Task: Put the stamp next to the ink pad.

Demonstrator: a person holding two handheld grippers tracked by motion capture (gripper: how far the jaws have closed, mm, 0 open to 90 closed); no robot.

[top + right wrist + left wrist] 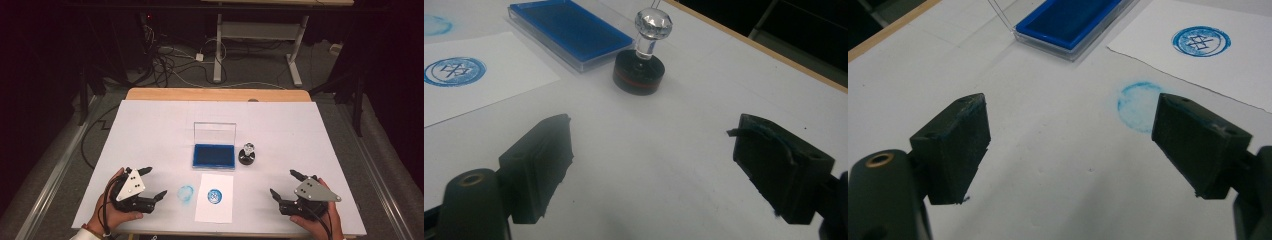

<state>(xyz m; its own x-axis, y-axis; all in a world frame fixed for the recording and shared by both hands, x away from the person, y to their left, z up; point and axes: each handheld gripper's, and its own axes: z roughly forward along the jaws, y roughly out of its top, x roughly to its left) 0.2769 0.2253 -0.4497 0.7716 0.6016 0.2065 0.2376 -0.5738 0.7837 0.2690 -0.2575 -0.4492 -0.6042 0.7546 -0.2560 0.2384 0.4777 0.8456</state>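
Note:
A blue ink pad lies in its open clear case at the table's middle. Just right of it stands a round black stamp with a clear knob. A white sheet near the front edge bears a blue round print. A blue ink smudge marks the table left of the sheet. My left gripper rests open at front left, nothing between its jaws. My right gripper rests open at front right, also holding nothing.
The white table cover reaches a wooden edge at the back. Beyond it, cables and a desk frame stand on the floor. The person's hands hold both grippers near the front edge.

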